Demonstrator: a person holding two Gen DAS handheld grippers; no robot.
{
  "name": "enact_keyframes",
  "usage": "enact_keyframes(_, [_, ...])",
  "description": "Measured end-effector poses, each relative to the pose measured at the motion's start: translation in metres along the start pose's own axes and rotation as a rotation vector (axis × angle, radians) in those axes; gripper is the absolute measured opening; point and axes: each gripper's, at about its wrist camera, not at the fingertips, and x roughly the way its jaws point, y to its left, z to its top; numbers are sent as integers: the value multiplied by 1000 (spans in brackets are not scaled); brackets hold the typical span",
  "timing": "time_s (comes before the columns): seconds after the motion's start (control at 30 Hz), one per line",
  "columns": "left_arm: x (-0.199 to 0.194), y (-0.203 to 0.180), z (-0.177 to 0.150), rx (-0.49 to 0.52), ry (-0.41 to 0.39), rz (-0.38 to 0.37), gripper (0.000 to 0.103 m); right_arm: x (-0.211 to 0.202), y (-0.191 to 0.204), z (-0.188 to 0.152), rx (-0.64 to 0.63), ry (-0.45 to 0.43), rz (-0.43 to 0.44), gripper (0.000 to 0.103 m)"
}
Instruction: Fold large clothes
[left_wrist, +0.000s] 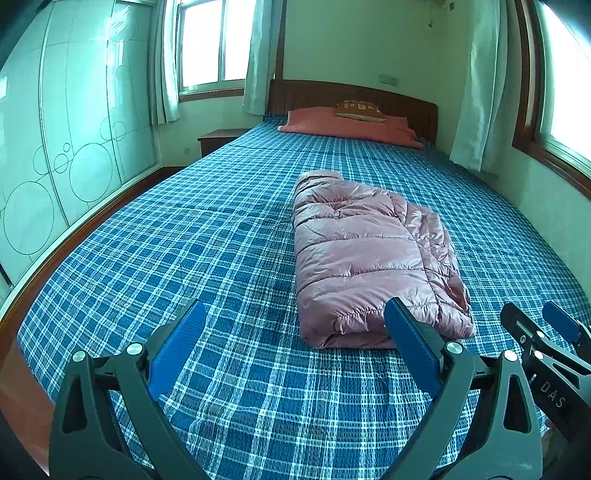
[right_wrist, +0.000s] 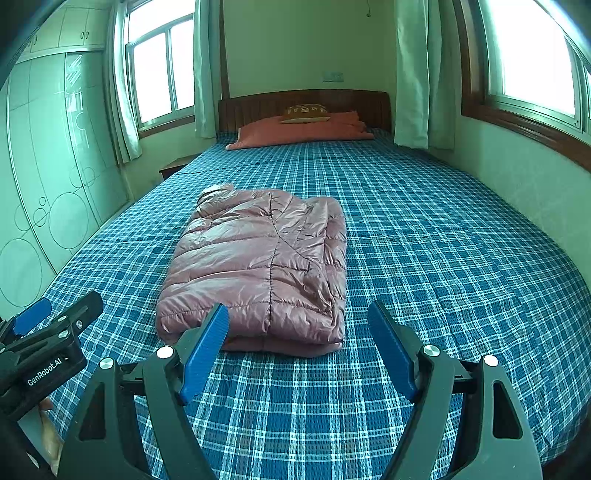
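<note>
Pink down jacket (right_wrist: 258, 266) is lying folded on plaid bedspread (right_wrist: 443, 258); left gripper (left_wrist: 295, 343) and right gripper (right_wrist: 297, 347) are hovering agape, empty. Risk: slippery puffy layers springing apart.

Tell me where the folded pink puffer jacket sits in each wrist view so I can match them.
Left wrist: folded pink puffer jacket lies right of centre on the plaid bedspread, partly behind the right fingertip.
Right wrist: the jacket lies left of centre, partly behind the left fingertip.
Shared landmark: the orange pillow at the headboard.

Daylight through two curtained windows (right_wrist: 162, 70); a checked bed (right_wrist: 424, 229), wooden headboard (right_wrist: 303, 99), mirrored wardrobe (left_wrist: 74, 129) (circle patterns).
</note>
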Motion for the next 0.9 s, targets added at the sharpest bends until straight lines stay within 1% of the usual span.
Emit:
enact_keyframes(0.4, [1,-1,0,20,-4,9,97,1,-1,-1,-1,1,0,76])
enact_keyframes(0.77, [-1,1,3,24,-22,-7,97,1,0,-1,-3,-3,2,76])
enact_keyframes(0.8, [-1,1,3,24,-26,-6,97,1,1,-1,-3,-5,2,76])
enact_keyframes(0.9, [-3,0,4,33,-42,28,101,1,1,0,-5,-5,0,76])
